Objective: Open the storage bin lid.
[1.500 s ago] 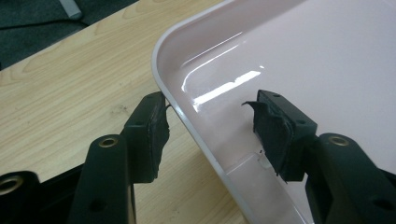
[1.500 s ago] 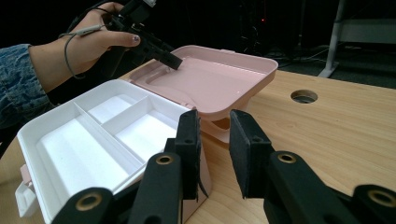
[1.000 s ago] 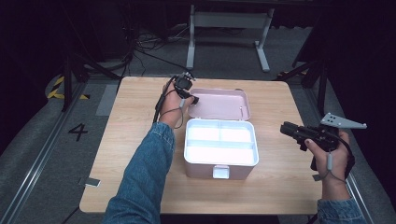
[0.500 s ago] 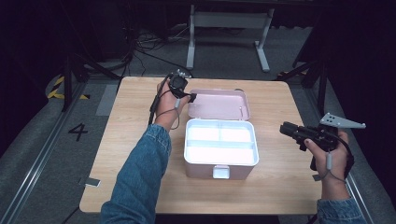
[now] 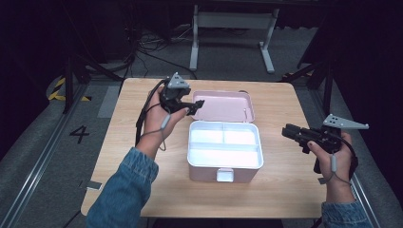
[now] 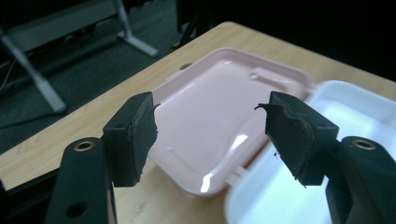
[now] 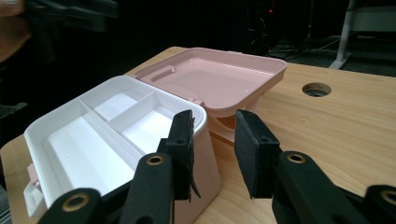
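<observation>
A storage box stands open mid-table: its white divided tray (image 5: 224,150) is in front, and its pink lid (image 5: 223,105) lies back flat behind it. My left gripper (image 5: 197,103) hovers at the lid's left edge, pointing right, jaws wide open and empty. In the left gripper view the pink lid (image 6: 210,116) shows between the fingers (image 6: 133,135), with the white tray (image 6: 336,112) to the right. My right gripper (image 5: 287,131) floats right of the tray, pointing left, open by a narrow gap and empty. The right gripper view has the tray (image 7: 93,135) and lid (image 7: 210,79) ahead.
The wooden table (image 5: 128,142) has bare surface left, right and in front of the box. A round cable hole (image 7: 316,88) sits in the tabletop behind the lid. A metal stand (image 5: 233,21) and cables lie on the floor beyond the far edge.
My left gripper has come slightly nearer and turned so it points right over the lid's left edge. The right gripper has stayed where it was.
</observation>
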### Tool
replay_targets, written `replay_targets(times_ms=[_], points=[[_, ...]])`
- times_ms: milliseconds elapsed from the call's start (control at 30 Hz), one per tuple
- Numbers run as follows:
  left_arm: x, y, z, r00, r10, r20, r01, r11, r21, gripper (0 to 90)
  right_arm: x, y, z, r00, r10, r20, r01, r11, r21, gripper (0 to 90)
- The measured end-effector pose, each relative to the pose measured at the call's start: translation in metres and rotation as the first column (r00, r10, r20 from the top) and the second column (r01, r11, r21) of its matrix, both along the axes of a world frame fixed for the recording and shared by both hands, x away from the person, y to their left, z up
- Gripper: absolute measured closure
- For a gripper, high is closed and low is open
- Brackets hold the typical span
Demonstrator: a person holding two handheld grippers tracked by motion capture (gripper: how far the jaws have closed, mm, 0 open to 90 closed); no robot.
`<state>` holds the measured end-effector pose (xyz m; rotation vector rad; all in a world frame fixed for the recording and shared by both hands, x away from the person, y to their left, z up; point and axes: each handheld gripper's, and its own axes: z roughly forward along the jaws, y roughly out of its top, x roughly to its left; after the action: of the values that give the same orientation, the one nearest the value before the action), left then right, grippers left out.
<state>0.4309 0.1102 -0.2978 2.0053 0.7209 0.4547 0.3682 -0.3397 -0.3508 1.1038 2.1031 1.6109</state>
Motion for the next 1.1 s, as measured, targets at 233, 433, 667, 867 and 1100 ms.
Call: replay_targets(times_ms=[233, 433, 667, 867, 1100], points=[[-0.044, 0.030, -0.001, 0.9991, 0.035, -0.023, -0.034, 0.9992, 0.022, 32.9, 0.006, -0.003, 0.006, 0.9999, -0.016, -0.001, 0.016, 1.000, -0.011, 65.1], [-0.072, 0.057, -0.011, 0.9959, 0.079, -0.043, -0.077, 0.9957, 0.051, 32.1, 0.013, -0.003, 0.007, 0.9997, -0.024, 0.001, 0.024, 0.998, -0.050, 62.6], [-0.077, 0.088, -0.032, 0.9759, 0.165, -0.143, -0.155, 0.9849, 0.078, 29.3, 0.017, 0.000, 0.003, 0.9992, -0.020, -0.034, 0.017, 0.995, -0.102, 59.4], [-0.076, 0.107, -0.052, 0.9469, 0.219, -0.236, -0.184, 0.9699, 0.160, 25.1, 0.018, -0.004, 0.002, 0.9974, -0.015, -0.071, 0.007, 0.993, -0.115, 56.4], [-0.068, 0.113, -0.073, 0.9219, 0.244, -0.301, -0.178, 0.9568, 0.230, 23.1, 0.021, -0.008, -0.005, 0.9919, -0.034, -0.122, 0.013, 0.985, -0.171, 54.7]])
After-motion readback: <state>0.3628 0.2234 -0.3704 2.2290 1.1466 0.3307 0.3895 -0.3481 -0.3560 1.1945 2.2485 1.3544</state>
